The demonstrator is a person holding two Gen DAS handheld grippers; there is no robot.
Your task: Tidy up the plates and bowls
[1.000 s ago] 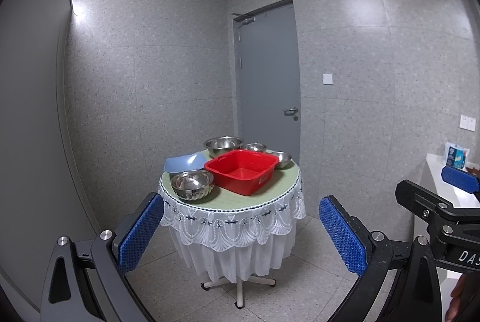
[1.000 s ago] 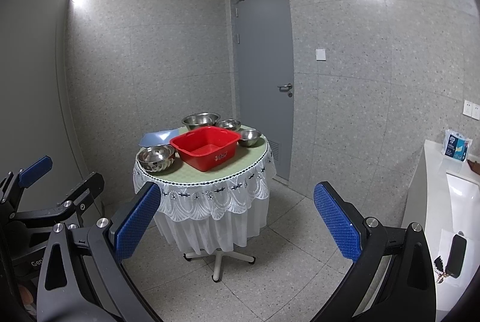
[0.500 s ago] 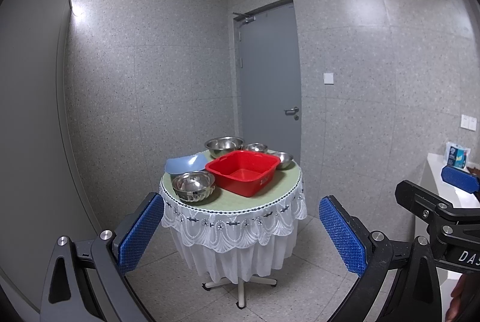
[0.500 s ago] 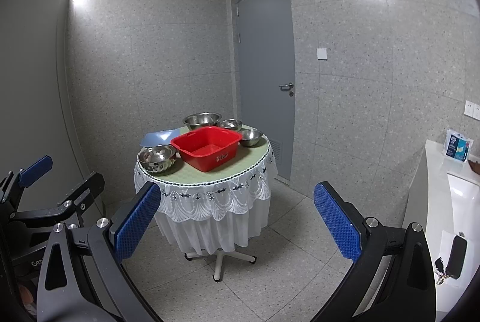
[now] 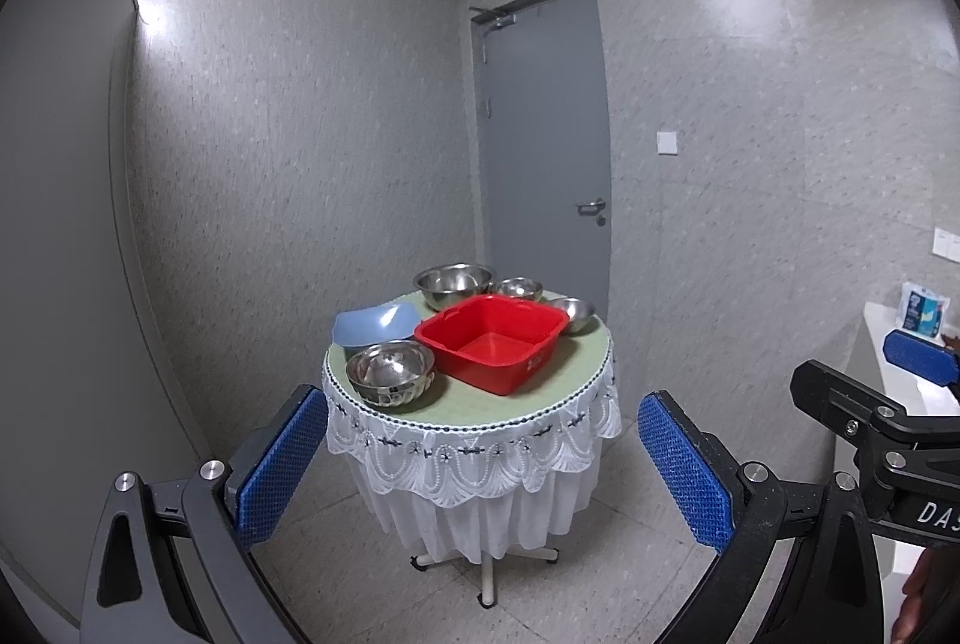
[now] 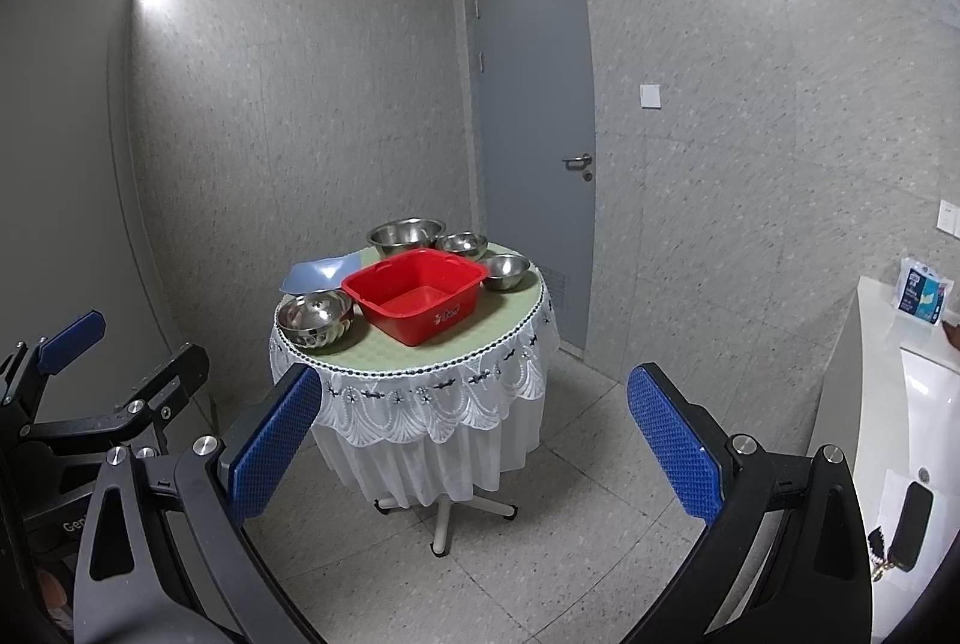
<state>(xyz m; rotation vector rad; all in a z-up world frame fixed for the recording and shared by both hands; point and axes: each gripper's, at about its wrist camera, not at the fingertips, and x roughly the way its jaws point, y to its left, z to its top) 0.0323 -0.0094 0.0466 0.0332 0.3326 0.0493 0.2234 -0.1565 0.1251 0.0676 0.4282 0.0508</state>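
Both grippers have come slightly nearer to the round table point(image 5: 480, 404). Left gripper point(image 5: 483, 464) and right gripper point(image 6: 477, 440) stand wide open, holding nothing. On the table, well apart from them, red basin point(image 5: 495, 341) sits between steel bowls point(image 5: 390, 371) and blue plate point(image 5: 375, 323).

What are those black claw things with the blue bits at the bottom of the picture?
They are two hand-held grippers. The left gripper and the right gripper look alike: black angular frames with silver bolt heads, and jaws faced with bright blue, dimpled rubbery pads. White lettering marks the right gripper's body, only partly readable. No cables or sleeves show.
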